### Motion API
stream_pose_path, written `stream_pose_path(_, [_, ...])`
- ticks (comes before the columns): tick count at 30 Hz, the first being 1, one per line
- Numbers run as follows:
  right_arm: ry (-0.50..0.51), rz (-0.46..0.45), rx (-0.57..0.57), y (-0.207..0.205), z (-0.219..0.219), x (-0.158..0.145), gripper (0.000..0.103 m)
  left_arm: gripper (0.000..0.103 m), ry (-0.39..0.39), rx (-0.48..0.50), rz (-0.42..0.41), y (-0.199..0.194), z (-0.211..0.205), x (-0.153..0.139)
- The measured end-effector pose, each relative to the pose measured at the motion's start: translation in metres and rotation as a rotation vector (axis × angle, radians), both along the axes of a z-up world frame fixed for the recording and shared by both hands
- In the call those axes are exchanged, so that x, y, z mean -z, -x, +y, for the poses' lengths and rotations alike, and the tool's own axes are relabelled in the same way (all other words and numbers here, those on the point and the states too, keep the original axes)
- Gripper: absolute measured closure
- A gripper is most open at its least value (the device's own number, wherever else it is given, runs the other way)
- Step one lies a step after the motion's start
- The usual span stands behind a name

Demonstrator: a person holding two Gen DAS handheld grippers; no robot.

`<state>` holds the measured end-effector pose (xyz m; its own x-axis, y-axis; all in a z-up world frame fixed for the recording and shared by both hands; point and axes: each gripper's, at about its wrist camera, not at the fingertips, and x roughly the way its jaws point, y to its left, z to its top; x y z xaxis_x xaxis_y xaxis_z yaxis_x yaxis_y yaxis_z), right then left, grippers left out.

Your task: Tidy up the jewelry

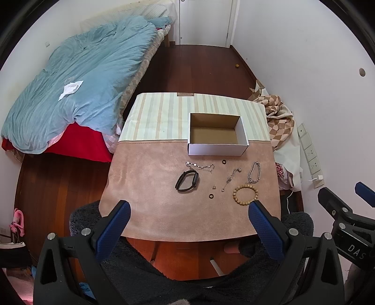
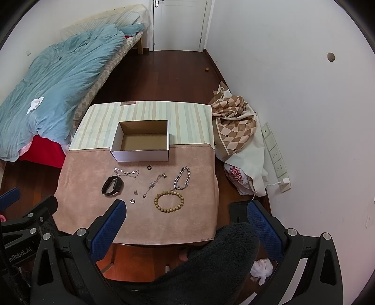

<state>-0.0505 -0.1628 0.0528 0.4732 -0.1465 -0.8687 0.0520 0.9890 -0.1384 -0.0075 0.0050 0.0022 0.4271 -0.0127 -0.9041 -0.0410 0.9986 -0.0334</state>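
An empty white cardboard box [image 1: 218, 146] [image 2: 140, 156] stands open on the cloth-covered table [image 1: 145, 187] [image 2: 82, 187]. In front of it lie a black band [image 1: 187, 181] [image 2: 112, 185], a thin silver bracelet [image 1: 200, 166] [image 2: 126, 172], a heavy silver chain [image 1: 254, 172] [image 2: 182, 178], a wooden bead bracelet [image 1: 245, 195] [image 2: 169, 201], a thin pendant chain [image 1: 230, 178] [image 2: 153, 181] and two small rings [image 1: 224, 162] [image 1: 211, 196] [image 2: 133, 201]. My left gripper [image 1: 189, 206] and right gripper [image 2: 185, 206] hover open above the table's near edge, nothing between their fingers.
A bed with a blue duvet [image 1: 77, 82] [image 2: 54, 77] stands left of the table. A checkered cloth pile [image 1: 279, 117] [image 2: 234, 124] and wall sockets [image 2: 276, 154] are to the right. A dark fuzzy cushion [image 2: 211, 258] lies below the grippers. A white door [image 1: 204, 21] is at the far end.
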Motion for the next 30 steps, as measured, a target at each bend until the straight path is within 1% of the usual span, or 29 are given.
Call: stream_pose_path(30, [-0.003, -0.016, -0.01, -0.002, -0.002, -0.01, 0.0, 0.0, 0.013, -0.004, -0.022, 0.004, -0.002, -0.014])
